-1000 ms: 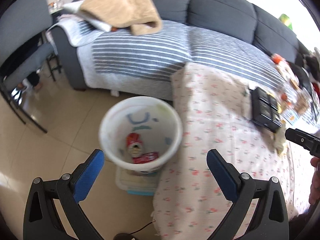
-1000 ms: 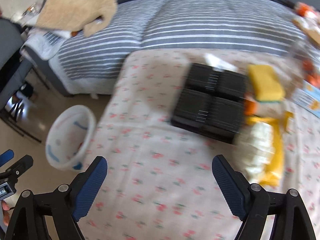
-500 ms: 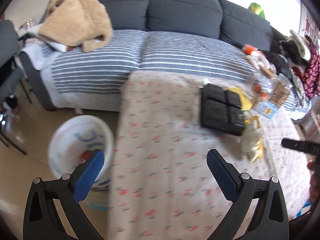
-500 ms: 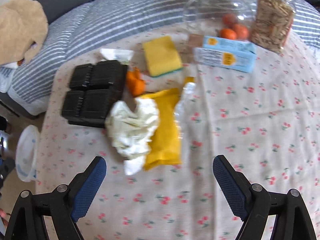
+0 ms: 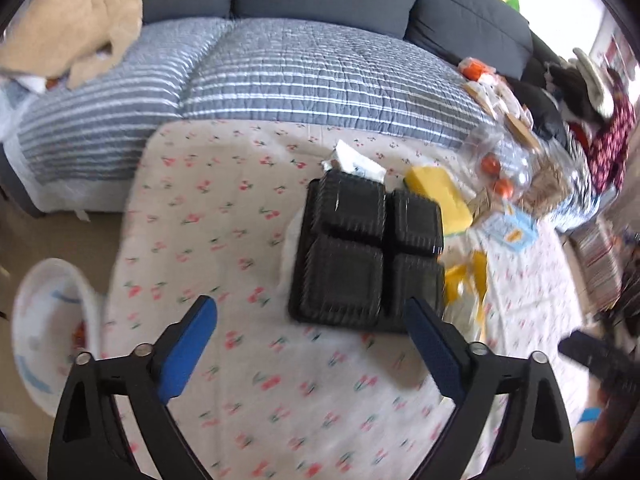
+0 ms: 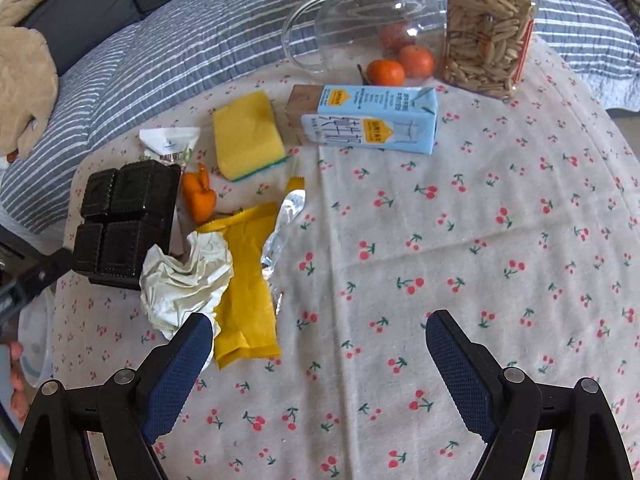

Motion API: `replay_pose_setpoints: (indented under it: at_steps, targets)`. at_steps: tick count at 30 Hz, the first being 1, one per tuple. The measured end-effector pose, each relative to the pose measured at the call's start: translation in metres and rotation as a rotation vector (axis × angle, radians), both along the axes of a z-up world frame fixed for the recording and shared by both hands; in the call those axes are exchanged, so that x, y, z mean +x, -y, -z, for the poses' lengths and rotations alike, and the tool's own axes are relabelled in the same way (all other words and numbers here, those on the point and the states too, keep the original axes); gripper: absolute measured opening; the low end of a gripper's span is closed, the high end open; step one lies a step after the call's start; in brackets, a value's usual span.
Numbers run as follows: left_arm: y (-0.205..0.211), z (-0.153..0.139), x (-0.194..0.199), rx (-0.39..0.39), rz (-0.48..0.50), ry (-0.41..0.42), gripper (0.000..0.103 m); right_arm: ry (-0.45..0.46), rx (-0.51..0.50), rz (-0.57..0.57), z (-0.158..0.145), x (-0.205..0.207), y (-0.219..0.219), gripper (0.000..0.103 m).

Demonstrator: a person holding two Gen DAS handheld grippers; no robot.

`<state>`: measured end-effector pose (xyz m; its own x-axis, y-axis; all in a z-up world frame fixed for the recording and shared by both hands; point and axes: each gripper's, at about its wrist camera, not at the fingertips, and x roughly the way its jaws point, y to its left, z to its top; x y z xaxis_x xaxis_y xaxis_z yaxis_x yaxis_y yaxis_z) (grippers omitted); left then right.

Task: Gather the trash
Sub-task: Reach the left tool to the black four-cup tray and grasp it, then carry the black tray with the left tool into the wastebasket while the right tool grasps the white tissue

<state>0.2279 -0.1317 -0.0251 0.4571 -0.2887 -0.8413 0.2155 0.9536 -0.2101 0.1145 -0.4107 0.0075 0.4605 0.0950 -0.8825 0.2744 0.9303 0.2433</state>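
1. We held two grippers over the cherry-print tablecloth [image 6: 460,208]; the left gripper [image 5: 310,346] and the right gripper [image 6: 318,354] both had their blue-padded jaws spread wide, with nothing between them.
2. We counted one black four-compartment tray [image 5: 370,252], lying flat just ahead of the left gripper, its near edge between the two pads in that view.
3. One crumpled white paper wad [image 6: 186,276] lay touching the tray's corner, just ahead of the right gripper's left pad.
4. One yellow wrapper [image 6: 246,288] with a foil lining lay beside the wad, partly under it.
5. One piece of orange peel [image 6: 198,196] sat between the tray and one yellow sponge [image 6: 248,134].
6. One small white sachet [image 6: 170,142] lay behind the tray.
7. One blue carton [image 6: 372,124] lay on its side, with three tangerines [image 6: 386,72] behind it, near one glass pitcher [image 6: 368,16] and one jar of pasta [image 6: 486,28].
8. One white bin [image 5: 52,332] stood on the floor, left of the table, blurred.
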Motion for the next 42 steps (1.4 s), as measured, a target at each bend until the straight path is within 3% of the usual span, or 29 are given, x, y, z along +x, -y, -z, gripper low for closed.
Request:
replay_pose_setpoints:
  at_steps: [4, 9, 13, 19, 23, 33, 36, 42]
  targets:
    - [0.007, 0.010, 0.019, -0.095, -0.025, -0.044, 0.081, 0.011, 0.008, -0.003, -0.003, 0.000, 0.005, 0.091]
    - [0.019, 0.018, 0.029, -0.109, -0.016, -0.065, 0.072, 0.002, 0.017, 0.016, 0.000, 0.003, 0.013, 0.091]
    - [0.020, 0.024, 0.032, -0.125, -0.012, -0.090, 0.056, -0.005, 0.031, 0.034, 0.003, 0.003, 0.018, 0.091]
    - [0.014, 0.019, 0.024, -0.124, 0.007, -0.062, 0.053, -0.018, 0.053, 0.037, 0.006, 0.003, 0.015, 0.091]
    - [-0.001, 0.007, 0.014, -0.163, 0.005, -0.035, 0.053, -0.024, 0.044, 0.029, 0.009, 0.006, 0.009, 0.091]
    - [-0.073, -0.025, -0.032, -0.208, -0.041, 0.062, 0.053, -0.043, 0.065, -0.051, 0.023, 0.030, -0.040, 0.091]
    - [-0.096, -0.026, -0.037, -0.244, -0.072, 0.044, 0.053, -0.031, 0.098, -0.095, 0.027, 0.037, -0.061, 0.091]
    - [-0.131, -0.024, -0.050, -0.183, -0.102, 0.064, 0.053, -0.051, 0.093, -0.150, 0.044, 0.051, -0.090, 0.084]
